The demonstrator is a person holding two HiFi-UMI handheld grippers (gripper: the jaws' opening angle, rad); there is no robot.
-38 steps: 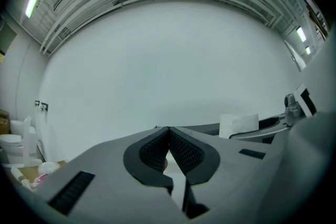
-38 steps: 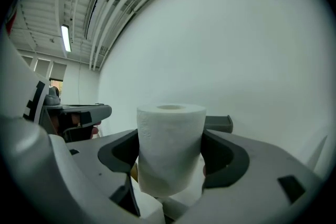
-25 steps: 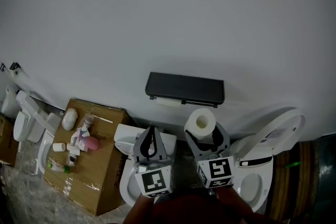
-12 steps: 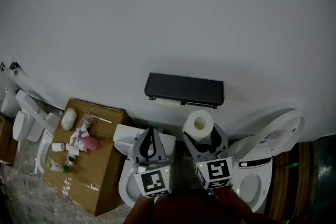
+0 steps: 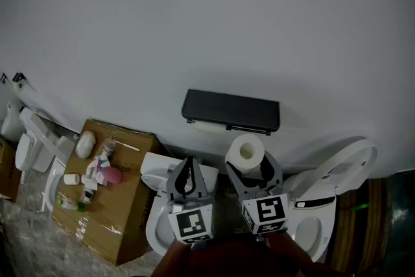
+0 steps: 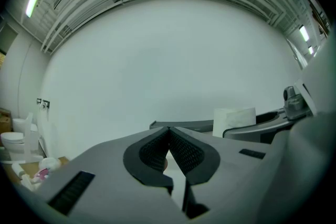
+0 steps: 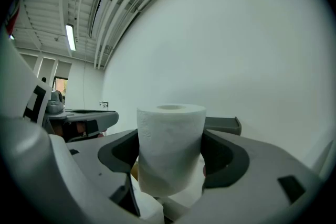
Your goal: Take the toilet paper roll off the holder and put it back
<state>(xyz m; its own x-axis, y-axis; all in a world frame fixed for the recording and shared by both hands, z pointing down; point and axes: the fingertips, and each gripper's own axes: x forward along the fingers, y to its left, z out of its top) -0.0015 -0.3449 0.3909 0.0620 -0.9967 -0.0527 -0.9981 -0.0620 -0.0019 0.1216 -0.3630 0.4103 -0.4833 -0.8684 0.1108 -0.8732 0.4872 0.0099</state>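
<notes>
A plain white wall filled most of the head view, with a dark holder mounted on it just above centre. White toilets and a cardboard box carrying small toiletries were noted along the floor, from 4 o'clock round to 8 o'clock.

The toilet paper roll was found off the holder, standing upright with its core opening upward. It sat near the holder, at 5 o'clock of it. It was clamped across its sides by the right gripper, whose jaws were spread to the roll's width and pressed against the paper on both sides. The left gripper, at 9 o'clock of the right one, was observed with its jaws closed tip to tip and nothing between them.

The removal is judged complete and the return to be the step in hand. For a sound replacement, it is advised that the roll be turned so that its core lies along the holder's bar, then raised toward 11 o'clock under the lid. The clamp should be kept light so that the soft roll is not crushed. The bar itself could not be clearly made out; only a pale shape was seen beneath the lid.
</notes>
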